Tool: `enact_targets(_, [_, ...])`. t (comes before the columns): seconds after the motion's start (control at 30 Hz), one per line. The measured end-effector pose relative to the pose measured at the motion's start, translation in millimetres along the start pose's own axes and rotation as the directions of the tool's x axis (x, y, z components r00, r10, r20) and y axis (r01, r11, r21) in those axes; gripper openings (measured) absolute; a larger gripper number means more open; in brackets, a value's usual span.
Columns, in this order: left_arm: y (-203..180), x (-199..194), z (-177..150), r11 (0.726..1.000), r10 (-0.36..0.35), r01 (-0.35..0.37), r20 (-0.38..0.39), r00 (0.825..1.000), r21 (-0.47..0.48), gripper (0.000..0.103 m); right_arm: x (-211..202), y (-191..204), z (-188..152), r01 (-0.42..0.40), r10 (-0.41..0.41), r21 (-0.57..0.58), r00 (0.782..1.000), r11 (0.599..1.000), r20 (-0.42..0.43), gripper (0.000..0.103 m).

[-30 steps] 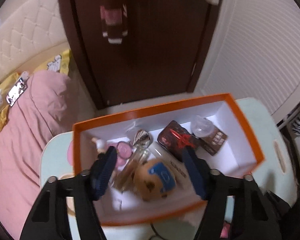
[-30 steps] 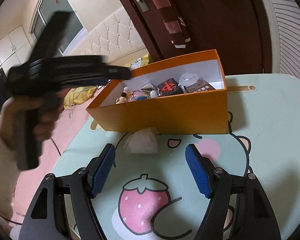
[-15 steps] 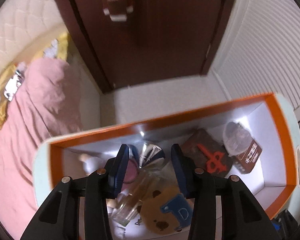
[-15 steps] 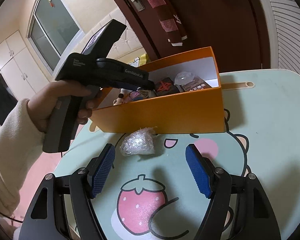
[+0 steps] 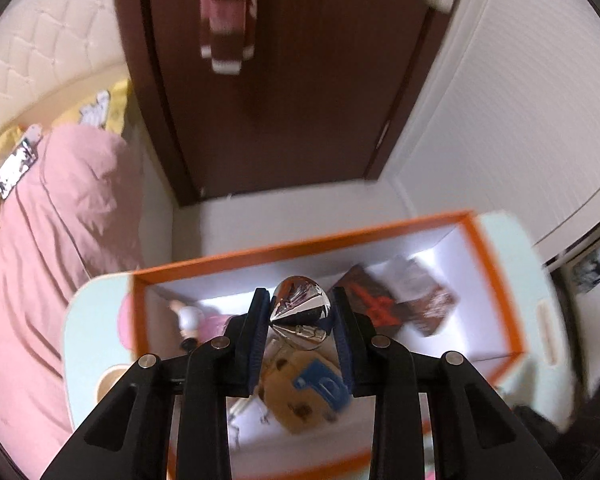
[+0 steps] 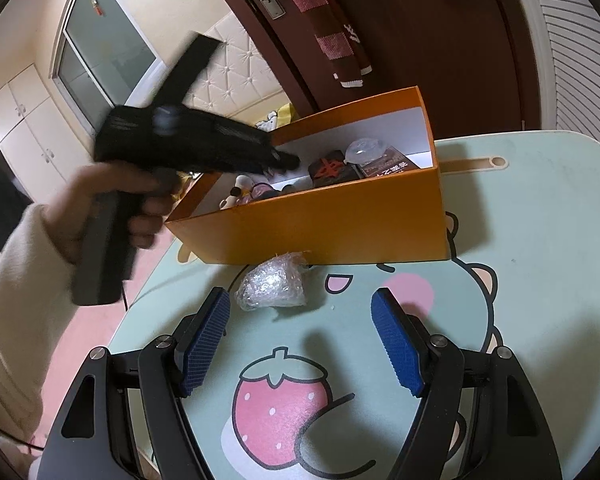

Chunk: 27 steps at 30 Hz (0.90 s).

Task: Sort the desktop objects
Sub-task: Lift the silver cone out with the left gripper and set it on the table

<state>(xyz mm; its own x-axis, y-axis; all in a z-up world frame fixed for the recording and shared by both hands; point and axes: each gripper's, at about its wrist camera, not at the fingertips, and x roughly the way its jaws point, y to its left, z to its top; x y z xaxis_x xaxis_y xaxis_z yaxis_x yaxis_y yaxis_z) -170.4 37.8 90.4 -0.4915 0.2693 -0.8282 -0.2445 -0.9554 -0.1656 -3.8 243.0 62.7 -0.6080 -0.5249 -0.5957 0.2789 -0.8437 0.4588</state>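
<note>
While pinching a shiny silver cone-shaped object (image 5: 299,307) between its blue pads, left gripper (image 5: 300,312) poised over the orange cardboard box with white interior (image 5: 496,280), jaws just drawn narrow onto the cone, which is clear of the clutter below. Under it inside the box: a round tan plush with a blue patch (image 5: 304,392), a dark card with red markings (image 5: 370,300), a brown packet (image 5: 432,308), and a small pale figurine (image 5: 188,320) towards the left wall; view blurred. From the right wrist view, left gripper's black body (image 6: 188,148) held by a hand (image 6: 112,208) in a cream sleeve, nose reaching over the box's near left corner. Right gripper (image 6: 300,344) low over the mint-green table with strawberry cartoon print (image 6: 540,280), jaws wide and gripping nothing. Beyond its fingertips, a crumpled wad of clear plastic wrap (image 6: 272,284) lying on the table, against the box's near orange wall.
</note>
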Motion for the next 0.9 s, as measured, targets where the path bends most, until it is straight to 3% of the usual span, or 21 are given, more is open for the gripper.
enact_targets(0.13, [9, -46, -16, 1.0, -0.013, 0.015, 0.075, 0.997, -0.025, 0.029, 2, -1, 2, 0.0, 0.0, 0.009, 1.0, 1.0, -0.012, 0.074])
enact_targets(0.27, [22, -64, -57, 0.997, -0.012, 0.017, 0.07, 0.997, -0.081, 0.029, 3, -2, 2, 0.003, -0.003, 0.013, 1.0, 1.0, -0.022, 0.074])
enact_targets(0.4, [18, -60, -102, 0.994, 0.06, -0.054, 0.061, 0.996, -0.094, 0.029, 5, -2, 1, 0.003, -0.003, 0.016, 0.999, 1.0, -0.034, 0.074])
enact_targets(0.5, [12, -49, -128, 0.994, 0.052, -0.045, 0.063, 0.997, -0.096, 0.029, 6, -3, 2, -0.003, 0.004, 0.025, 0.999, 1.0, -0.041, 0.074])
enact_targets(0.6, [8, -28, -144, 0.994, 0.091, -0.089, 0.039, 0.995, -0.066, 0.029, 6, -5, 2, -0.01, 0.011, 0.035, 0.999, 0.999, -0.04, 0.074])
enact_targets(0.8, [10, -12, -156, 0.994, 0.073, -0.068, 0.057, 0.996, -0.087, 0.029, 6, -9, 3, 0.001, 0.0, 0.041, 0.999, 0.999, -0.034, 0.074])
enact_targets(0.83, [10, -12, -157, 0.993, 0.08, -0.074, 0.067, 0.995, -0.091, 0.033, 5, -9, 3, 0.003, -0.002, 0.043, 0.999, 0.999, -0.034, 0.074])
enact_targets(0.9, [12, -13, -159, 0.991, 0.089, -0.079, 0.092, 0.992, -0.105, 0.058, 5, -9, 3, 0.01, -0.009, 0.045, 0.999, 0.999, -0.033, 0.074])
